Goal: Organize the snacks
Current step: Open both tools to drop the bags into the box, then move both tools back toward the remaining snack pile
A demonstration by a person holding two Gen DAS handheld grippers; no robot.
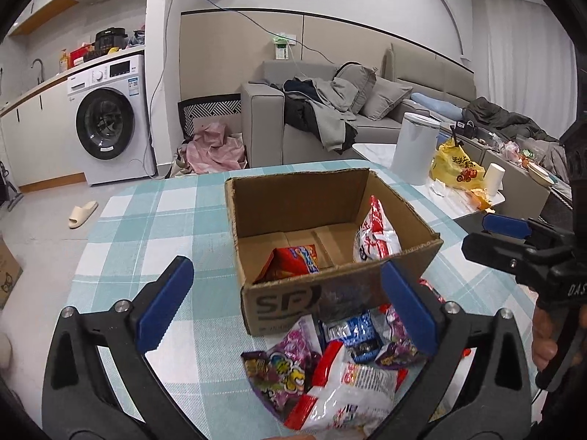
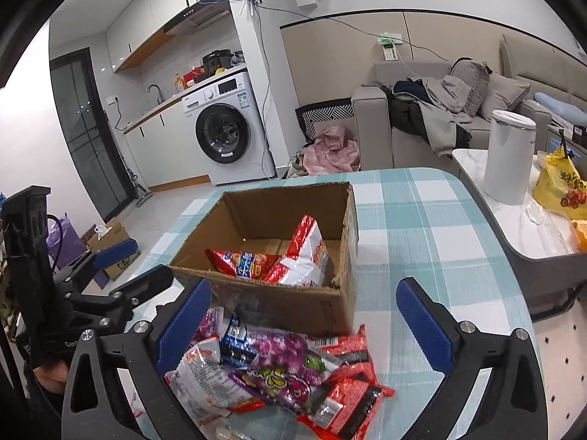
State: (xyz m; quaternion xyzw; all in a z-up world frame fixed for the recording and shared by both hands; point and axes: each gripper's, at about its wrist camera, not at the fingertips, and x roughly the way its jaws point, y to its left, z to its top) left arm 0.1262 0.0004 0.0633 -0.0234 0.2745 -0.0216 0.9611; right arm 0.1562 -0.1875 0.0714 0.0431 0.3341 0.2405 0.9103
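Two grippers are held over a snack pile, jaws apart and holding nothing.

Nearest, the left gripper (image 1: pixel 282 308) and right gripper (image 2: pixel 304 315) are spread wide above the snacks (image 2: pixel 279 374) heaped on the checked table (image 2: pixel 422 220), just in front of the box (image 1: pixel 312 293). Inside the box, a red packet (image 1: pixel 293 262) and a white bag (image 1: pixel 376 234) are seen. Beyond, a washer (image 1: pixel 110 121) and sofa (image 1: pixel 330 121) are visible.

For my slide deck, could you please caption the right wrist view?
Open right gripper above loose snack packets, before a cardboard box holding two.
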